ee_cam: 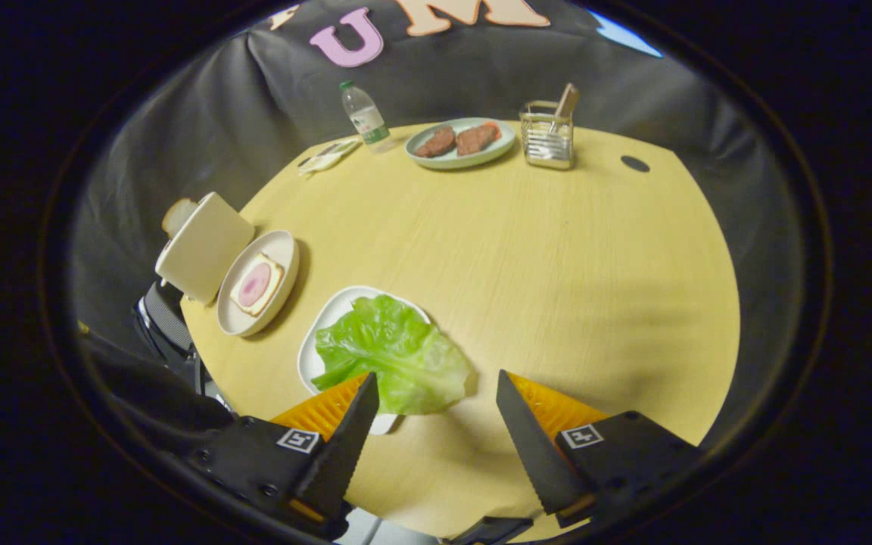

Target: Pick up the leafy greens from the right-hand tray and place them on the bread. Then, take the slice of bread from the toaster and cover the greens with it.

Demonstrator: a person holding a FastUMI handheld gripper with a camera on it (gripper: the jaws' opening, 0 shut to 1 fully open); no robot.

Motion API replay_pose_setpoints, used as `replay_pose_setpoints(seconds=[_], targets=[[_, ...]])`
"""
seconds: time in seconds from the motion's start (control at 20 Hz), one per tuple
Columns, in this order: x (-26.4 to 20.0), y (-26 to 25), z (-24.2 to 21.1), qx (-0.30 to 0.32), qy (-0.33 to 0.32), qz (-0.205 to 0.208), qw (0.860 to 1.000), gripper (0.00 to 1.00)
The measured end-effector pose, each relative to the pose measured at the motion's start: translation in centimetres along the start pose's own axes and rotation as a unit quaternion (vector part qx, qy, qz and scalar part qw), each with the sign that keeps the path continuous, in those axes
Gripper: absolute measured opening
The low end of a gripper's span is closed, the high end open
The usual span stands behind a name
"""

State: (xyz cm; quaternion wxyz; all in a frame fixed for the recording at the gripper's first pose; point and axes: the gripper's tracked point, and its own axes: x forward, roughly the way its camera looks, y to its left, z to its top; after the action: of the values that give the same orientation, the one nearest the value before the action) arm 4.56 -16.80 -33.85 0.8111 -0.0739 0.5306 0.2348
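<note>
A: What is the gripper [436,393] doing here?

B: It is hovering over the round pale wooden counter [557,265] with its two fingers spread wide and nothing between them. The big crinkled bright-green lettuce leaf [394,356] is lying on a white rounded-square tray [322,325], just ahead of the left finger, and the near edge of the leaf is spilling off that tray onto the counter

A: How is that leaf going to handle?

B: I am judging it as very light, thin and floppy, easily torn or bruised, so a gentle pinch is looking wiser than a hard squeeze. It is probably going to droop once lifted

A: Where should the fingers be taking hold?

B: The overhanging near edge of the leaf is looking best, since one finger can be slipping under it there without scraping the tray

A: And where is it going?

B: Left of the lettuce tray, a cream round plate [258,284] is carrying a square slice of bread topped with a pink round of ham [256,284]. Just left of that plate a cream boxy toaster [201,246] is standing with a brown-crusted slice of bread [177,216] sticking out of it

A: Anything else around?

B: Well beyond the lettuce tray, a clear plastic bottle [365,117], a pale green plate holding two brown patties [460,142] and a metal wire holder [548,136] are sitting at the far side of the counter
</note>
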Motion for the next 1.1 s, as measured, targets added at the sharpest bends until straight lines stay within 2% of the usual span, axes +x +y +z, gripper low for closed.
replay_pose_setpoints(seconds=[0.2,0.5,0.65,0.8,1.1], targets=[[1.8,0.2,-1.1,0.029,0.029,0.028,0.999,0.96],[3.3,0.9,-0.9,0.063,0.038,0.046,0.996,0.63],[3.2,1.1,-0.8,0.073,0.041,0.046,0.995,0.44],[3.0,0.9,-0.4,0.071,0.03,0.025,0.997,0.07],[1.7,2.5,-0.2,0.084,0.037,0.026,0.995,0.07]])
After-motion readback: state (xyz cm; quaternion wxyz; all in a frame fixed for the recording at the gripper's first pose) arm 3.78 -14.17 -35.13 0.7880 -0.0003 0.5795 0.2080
